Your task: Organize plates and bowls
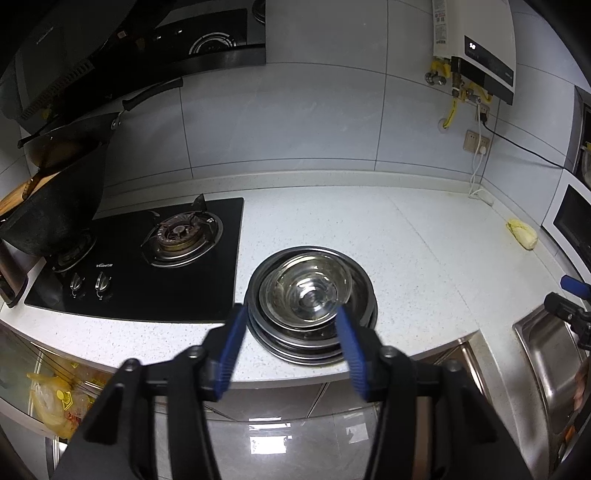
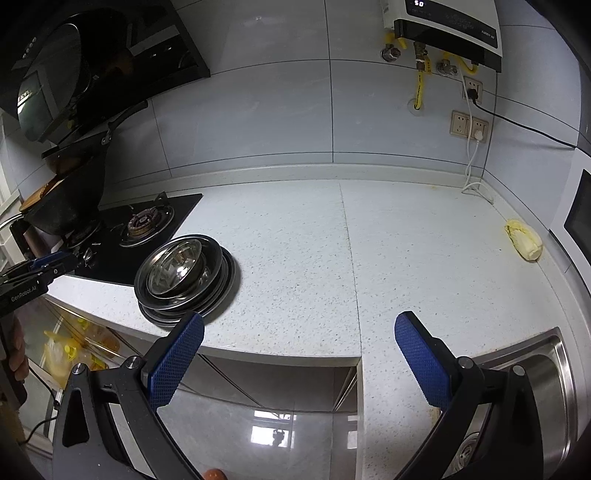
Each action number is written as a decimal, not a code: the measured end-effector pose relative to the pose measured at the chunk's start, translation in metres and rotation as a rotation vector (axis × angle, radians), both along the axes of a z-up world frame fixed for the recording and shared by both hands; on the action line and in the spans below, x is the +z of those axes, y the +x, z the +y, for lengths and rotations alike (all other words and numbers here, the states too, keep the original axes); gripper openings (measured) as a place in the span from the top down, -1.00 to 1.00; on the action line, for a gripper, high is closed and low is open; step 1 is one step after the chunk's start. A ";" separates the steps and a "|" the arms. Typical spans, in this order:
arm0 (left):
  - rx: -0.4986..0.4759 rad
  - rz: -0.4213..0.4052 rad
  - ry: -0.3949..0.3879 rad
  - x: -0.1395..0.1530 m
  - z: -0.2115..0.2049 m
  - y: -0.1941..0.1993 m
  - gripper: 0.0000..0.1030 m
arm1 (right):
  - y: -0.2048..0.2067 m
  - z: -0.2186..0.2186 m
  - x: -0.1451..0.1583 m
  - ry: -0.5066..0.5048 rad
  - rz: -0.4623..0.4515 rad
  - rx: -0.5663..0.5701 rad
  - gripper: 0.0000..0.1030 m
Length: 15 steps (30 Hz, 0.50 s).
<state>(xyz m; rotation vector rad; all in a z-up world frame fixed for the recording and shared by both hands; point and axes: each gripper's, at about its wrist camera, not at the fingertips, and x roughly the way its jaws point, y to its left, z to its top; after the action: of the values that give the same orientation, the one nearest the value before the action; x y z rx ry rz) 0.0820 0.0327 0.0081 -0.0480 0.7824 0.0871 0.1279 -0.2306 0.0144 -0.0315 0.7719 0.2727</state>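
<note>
"GenRobot.AI" is printed on the left gripper (image 2: 55, 267), seen at the left edge of the right wrist view; the heater (image 2: 448, 33) at top right shows "50". In its own view the left gripper (image 1: 291, 314) hovers low centre, jaws apart and empty, either side of the near rim of the stack (image 1: 312, 304) of steel plates topped by bowls, right of the hob (image 1: 147, 258). The right gripper (image 2: 299, 326) hangs wide open, empty, at the bottom centre, stack (image 2: 184, 277) at centre left.

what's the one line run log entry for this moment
left claw: open, empty, near dish stack | right claw: open, empty | bowl on plates | stack on counter beside stove
</note>
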 end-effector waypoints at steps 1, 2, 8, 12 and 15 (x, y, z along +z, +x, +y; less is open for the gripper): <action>-0.001 0.004 0.001 -0.001 0.000 0.000 -0.19 | -0.001 0.000 0.000 0.000 -0.001 0.000 -0.97; -0.003 0.006 0.003 -0.001 0.000 -0.001 -0.28 | -0.001 0.000 0.000 0.001 -0.001 0.000 -0.97; 0.001 0.017 -0.007 -0.005 0.003 -0.001 -0.36 | -0.002 0.002 0.000 -0.005 -0.008 0.011 -0.97; -0.001 0.020 -0.010 -0.005 0.003 -0.001 -0.37 | -0.002 0.003 0.001 -0.005 -0.013 0.015 -0.97; 0.000 0.017 -0.006 -0.005 0.002 -0.001 -0.37 | 0.000 0.002 0.001 0.000 -0.014 0.016 -0.97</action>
<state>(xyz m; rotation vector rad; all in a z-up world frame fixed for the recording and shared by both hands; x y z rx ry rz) 0.0809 0.0352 0.0031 -0.0533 0.8000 0.0851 0.1276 -0.2290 0.0158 -0.0396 0.7584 0.2878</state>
